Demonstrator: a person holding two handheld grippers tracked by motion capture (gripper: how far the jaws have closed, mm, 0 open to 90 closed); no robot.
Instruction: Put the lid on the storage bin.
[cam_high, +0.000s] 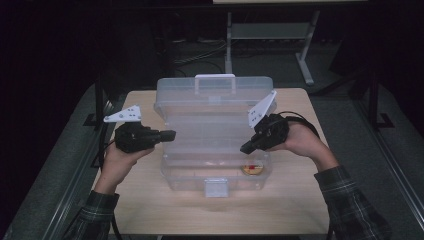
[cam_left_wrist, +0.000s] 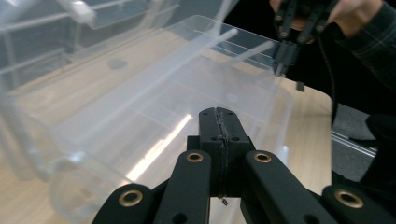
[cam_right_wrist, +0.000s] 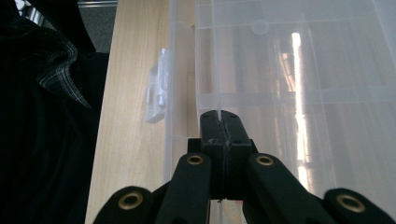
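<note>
A clear plastic box (cam_high: 167, 175) stands open in the middle of the wooden table, its lid (cam_high: 215, 92) upright at the back. A clear inner tray (cam_left_wrist: 154, 107) sits in its mouth. My right gripper (cam_high: 246, 148) slants down into the box's right end and is shut on the tray's thin rim (cam_right_wrist: 217, 70); that rim runs straight into the closed jaws (cam_right_wrist: 219, 116). From the left gripper view, the right gripper (cam_left_wrist: 284, 63) pinches the tray's far corner. My left gripper (cam_high: 172, 134) hovers level beside the box's left end, shut (cam_left_wrist: 219, 116) on nothing.
A small yellow and red item (cam_high: 252, 169) lies on the box floor near the right front. The white latch (cam_high: 216, 187) hangs on the front wall, also visible as the latch (cam_right_wrist: 156, 93) in the right gripper view. Dark floor surrounds the table (cam_high: 150, 210).
</note>
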